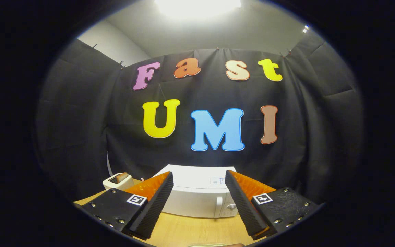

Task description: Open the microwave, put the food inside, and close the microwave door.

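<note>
A white microwave (197, 195) stands on the wooden table (190, 230) against the black cloth wall, door closed, with a handle and a knob (231, 207) on its right side. My gripper (199, 178) is open, its two fingers spread wide with nothing between them. The microwave lies just ahead of the fingers, seen in the gap between them, and a strip of bare table separates it from me. At the very near edge of the table a sliver of a dish (214, 245) shows below the fingers; what it holds is hidden.
A cream toaster (118, 181) with a slice of toast in its slot stands to the left of the microwave, beyond my left finger. The black cloth wall closes the booth behind and on both sides.
</note>
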Action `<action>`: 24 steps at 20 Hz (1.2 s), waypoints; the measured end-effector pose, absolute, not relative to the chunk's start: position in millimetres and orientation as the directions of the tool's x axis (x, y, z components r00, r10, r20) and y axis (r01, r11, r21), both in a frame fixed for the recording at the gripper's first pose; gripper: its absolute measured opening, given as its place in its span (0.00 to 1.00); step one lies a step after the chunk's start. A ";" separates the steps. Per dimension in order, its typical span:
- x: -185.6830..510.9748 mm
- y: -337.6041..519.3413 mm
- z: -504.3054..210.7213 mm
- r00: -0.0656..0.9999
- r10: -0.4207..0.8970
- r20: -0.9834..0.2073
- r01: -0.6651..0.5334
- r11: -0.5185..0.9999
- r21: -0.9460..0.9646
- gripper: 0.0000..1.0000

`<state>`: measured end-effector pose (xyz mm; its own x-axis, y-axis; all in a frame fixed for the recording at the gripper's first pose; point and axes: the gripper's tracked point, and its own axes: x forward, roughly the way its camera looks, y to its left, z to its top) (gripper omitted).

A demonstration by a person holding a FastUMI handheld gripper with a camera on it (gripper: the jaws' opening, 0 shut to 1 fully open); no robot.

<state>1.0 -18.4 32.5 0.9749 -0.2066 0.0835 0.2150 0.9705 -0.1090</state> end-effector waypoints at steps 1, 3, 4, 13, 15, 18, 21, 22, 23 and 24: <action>0.5 -23.1 33.5 0.972 -0.220 0.088 0.229 0.967 -0.112 0.97; 1.1 -25.3 35.4 0.969 -0.228 0.097 0.238 0.965 -0.112 0.97; 1.5 -26.8 37.1 0.967 -0.232 0.103 0.244 0.963 -0.113 0.97; -10.2 -22.4 -12.1 0.986 -0.161 0.050 0.166 0.976 -0.141 0.97; -19.6 -15.8 -46.3 0.996 -0.089 -0.008 0.086 0.984 -0.158 0.97; -38.0 -13.2 -101.9 0.994 0.002 -0.105 -0.019 0.987 -0.162 0.97; -52.4 -24.7 -142.2 0.988 0.024 -0.151 -0.055 0.978 -0.203 0.96; -55.8 -28.2 -155.0 0.986 0.027 -0.167 -0.065 0.972 -0.224 0.95; -59.9 -31.4 -170.2 0.982 0.032 -0.187 -0.077 0.968 -0.238 0.96; -63.9 -33.4 -184.9 0.976 0.039 -0.216 -0.092 0.966 -0.241 0.95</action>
<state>-63.9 -33.4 -184.9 0.9755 0.0386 -0.2164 -0.0916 0.9663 -0.2407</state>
